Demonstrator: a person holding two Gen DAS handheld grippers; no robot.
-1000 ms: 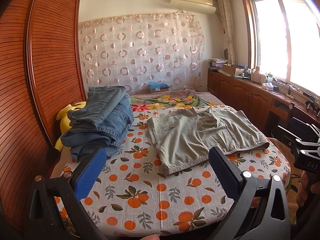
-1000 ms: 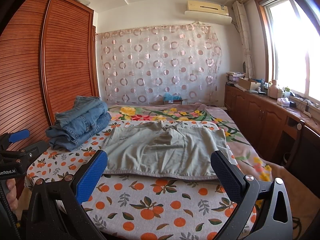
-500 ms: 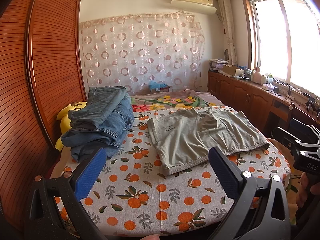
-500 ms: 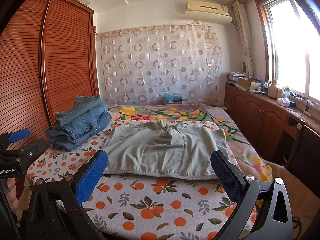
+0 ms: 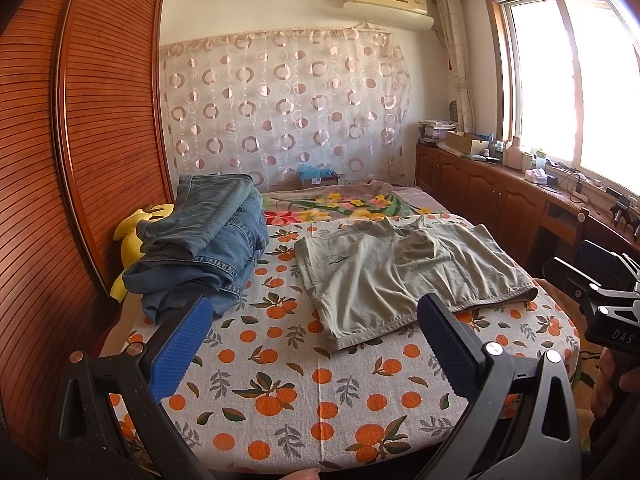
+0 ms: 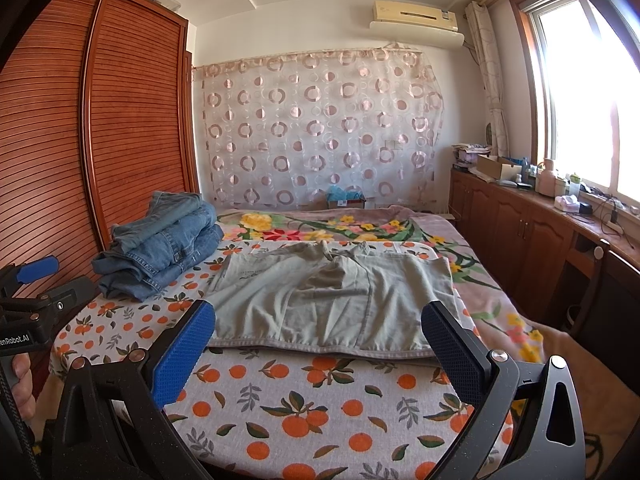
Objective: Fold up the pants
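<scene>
Grey-green shorts (image 5: 400, 272) lie spread flat on the orange-print sheet (image 5: 304, 384) of the bed, waistband toward me; they also show in the right wrist view (image 6: 328, 304). My left gripper (image 5: 312, 336) is open and empty, held above the near bed edge, short of the shorts. My right gripper (image 6: 320, 340) is open and empty, hovering just in front of the waistband. Each gripper shows at the edge of the other's view: the right (image 5: 600, 300), the left (image 6: 32, 304).
A stack of folded blue jeans (image 5: 200, 240) sits at the bed's left, also in the right view (image 6: 160, 244). A yellow plush toy (image 5: 136, 232) lies beside a wooden slatted wardrobe (image 5: 60, 160). A wooden counter (image 6: 560, 224) under the window runs along the right.
</scene>
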